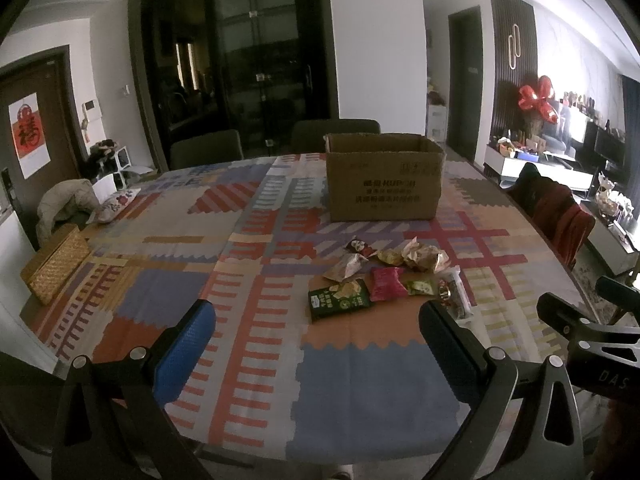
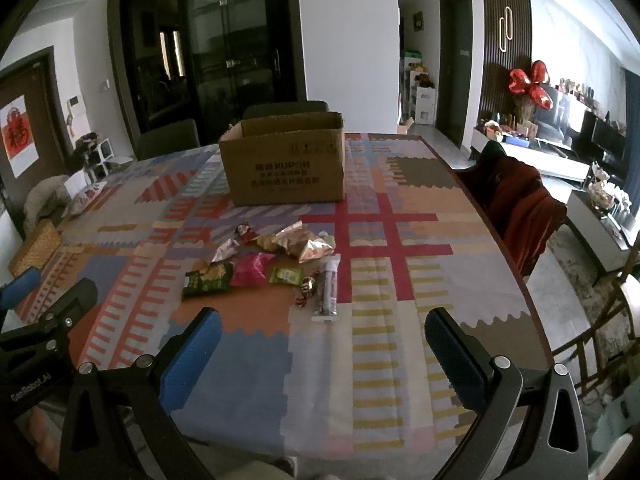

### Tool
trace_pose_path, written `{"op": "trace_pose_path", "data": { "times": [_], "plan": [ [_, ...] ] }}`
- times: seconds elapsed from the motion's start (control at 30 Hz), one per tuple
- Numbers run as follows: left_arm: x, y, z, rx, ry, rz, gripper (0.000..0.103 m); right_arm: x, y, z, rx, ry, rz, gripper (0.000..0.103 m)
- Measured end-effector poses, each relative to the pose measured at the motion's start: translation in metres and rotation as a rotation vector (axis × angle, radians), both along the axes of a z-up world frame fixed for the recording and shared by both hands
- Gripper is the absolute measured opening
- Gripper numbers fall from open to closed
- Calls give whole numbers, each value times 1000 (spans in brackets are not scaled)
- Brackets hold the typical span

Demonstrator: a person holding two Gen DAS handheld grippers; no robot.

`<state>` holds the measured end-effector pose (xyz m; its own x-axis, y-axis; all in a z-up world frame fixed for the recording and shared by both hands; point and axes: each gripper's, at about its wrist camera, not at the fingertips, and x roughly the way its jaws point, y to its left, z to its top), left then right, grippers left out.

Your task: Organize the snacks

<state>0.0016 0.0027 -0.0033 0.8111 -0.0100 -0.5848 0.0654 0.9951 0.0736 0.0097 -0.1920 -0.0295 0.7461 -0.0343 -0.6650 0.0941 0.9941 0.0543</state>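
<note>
Several snack packets lie in a loose cluster on the patterned tablecloth: a dark green chip bag, a pink packet, a small light green packet, crinkled gold bags and a long clear pack. Behind them stands an open cardboard box. My left gripper hangs open above the near table edge, short of the snacks. My right gripper is open too, nothing between its blue pads.
A woven basket sits at the table's left edge. Chairs stand round the table, one draped in a red jacket on the right. The right gripper's body shows beside my left one.
</note>
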Motion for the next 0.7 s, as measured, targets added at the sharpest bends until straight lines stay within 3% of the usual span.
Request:
{"op": "trace_pose_path", "data": {
  "times": [0.4, 0.7],
  "plan": [
    [21, 0, -10, 1, 9, -44, 103, 19, 2, -12, 20, 37, 2, 102],
    [61, -2, -19, 16, 54, -116, 84, 57, 11, -31, 52, 101, 18, 89]
  ]
}}
